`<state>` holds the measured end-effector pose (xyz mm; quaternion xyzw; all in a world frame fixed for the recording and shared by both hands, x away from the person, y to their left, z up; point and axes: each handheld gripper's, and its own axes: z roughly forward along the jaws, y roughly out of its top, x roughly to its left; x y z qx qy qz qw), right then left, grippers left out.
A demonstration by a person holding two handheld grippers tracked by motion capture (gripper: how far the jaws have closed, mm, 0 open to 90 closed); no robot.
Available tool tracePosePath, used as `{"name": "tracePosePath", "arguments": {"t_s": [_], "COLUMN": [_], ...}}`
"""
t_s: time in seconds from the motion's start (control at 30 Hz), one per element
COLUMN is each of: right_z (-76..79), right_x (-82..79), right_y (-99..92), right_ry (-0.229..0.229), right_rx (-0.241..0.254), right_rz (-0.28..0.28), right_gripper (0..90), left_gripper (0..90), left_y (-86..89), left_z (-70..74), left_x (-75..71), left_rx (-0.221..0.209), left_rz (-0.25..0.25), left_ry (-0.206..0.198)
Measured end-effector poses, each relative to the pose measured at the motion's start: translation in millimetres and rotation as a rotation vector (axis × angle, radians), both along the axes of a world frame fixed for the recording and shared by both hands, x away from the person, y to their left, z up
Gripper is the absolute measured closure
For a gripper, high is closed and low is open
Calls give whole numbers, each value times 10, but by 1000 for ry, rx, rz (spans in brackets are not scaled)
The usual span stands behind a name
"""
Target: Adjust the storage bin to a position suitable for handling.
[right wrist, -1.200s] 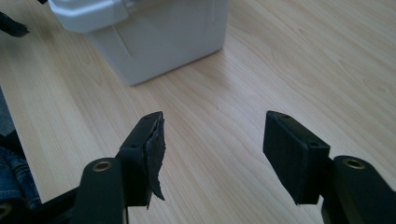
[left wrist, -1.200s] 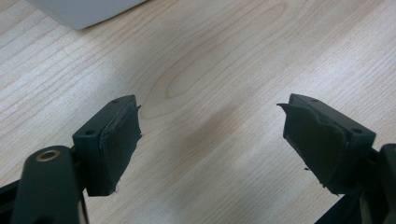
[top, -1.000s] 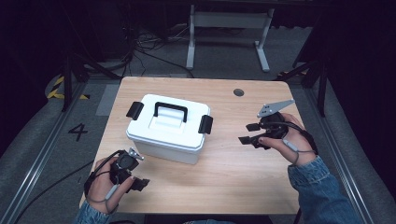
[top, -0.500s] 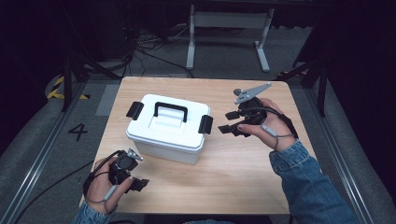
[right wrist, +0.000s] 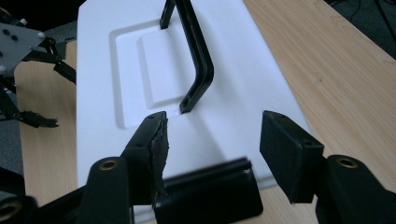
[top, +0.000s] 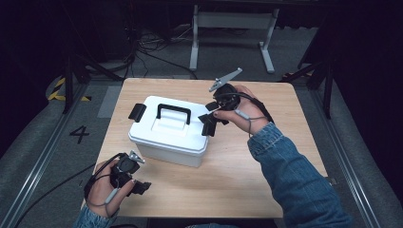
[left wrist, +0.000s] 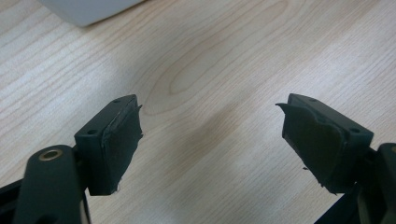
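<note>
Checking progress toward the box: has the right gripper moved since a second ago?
Yes. The right gripper moved left across the table to the white box's right latch, jaws just closing slightly, nothing gripped.

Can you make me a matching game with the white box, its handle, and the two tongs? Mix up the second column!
Things:
1. box
2. handle
3. left tongs
4. right tongs

Clues:
A. black, standing up on the lid
B. open over bare wood near the table's front edge
C. white, sitting in the middle of the table
D. open around the black latch at the box's end

Pairs: 1-C, 2-A, 3-B, 4-D
</note>
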<state>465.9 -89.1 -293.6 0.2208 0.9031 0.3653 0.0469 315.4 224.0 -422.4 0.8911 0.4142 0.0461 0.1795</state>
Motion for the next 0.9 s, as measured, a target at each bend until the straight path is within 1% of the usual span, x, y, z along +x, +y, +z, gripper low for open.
{"name": "tracePosePath", "arguments": {"t_s": [0.03, 0.1, 0.13, 0.17, 0.2, 0.27, 0.4, 0.47, 0.5, 0.6, 0.7, 0.8, 0.9], "right_z": [-13, -39, -62, -62, -109, -122, -177, -188, -188, -179, -174, -167, -148], "right_x": [30, 77, 111, 111, 165, 175, 224, 248, 257, 288, 300, 308, 301], "right_y": [40, 109, 158, 158, 260, 293, 469, 547, 571, 667, 731, 803, 861], "right_ry": [2, 16, 23, 23, 34, 37, 54, 58, 54, 43, 42, 29, 30], "right_rx": [0, -1, 1, 1, -3, -4, 4, -2, -7, -22, -39, -62, -72], "right_rz": [0, 4, 8, 8, 16, 17, 47, 52, 54, 69, 74, 92, 107], "right_gripper": [429, 429, 429, 429, 432, 434, 456, 464, 468, 499, 531, 599, 639], "left_gripper": [206, 206, 206, 205, 206, 206, 205, 205, 205, 205, 204, 205, 204], "left_y": [4, 13, 12, 12, 5, 4, -17, -26, -33, -40, -43, -48, -45], "left_z": [-1, -2, -3, -3, -2, -2, -9, -11, -14, -9, -10, -12, -9], "left_x": [-4, 1, 1, 1, -2, 3, 19, 27, 27, 33, 37, 35, 35], "left_rx": [2, 3, 3, 3, 0, 2, 4, 7, 3, 6, 7, 4, 5], "left_rz": [5, 1, 0, 0, 3, -3, -13, -19, -15, -22, -22, -21, -23], "left_ry": [7, -2, 0, 0, 5, 3, 2, 4, 6, 7, 6, 11, 10]}}
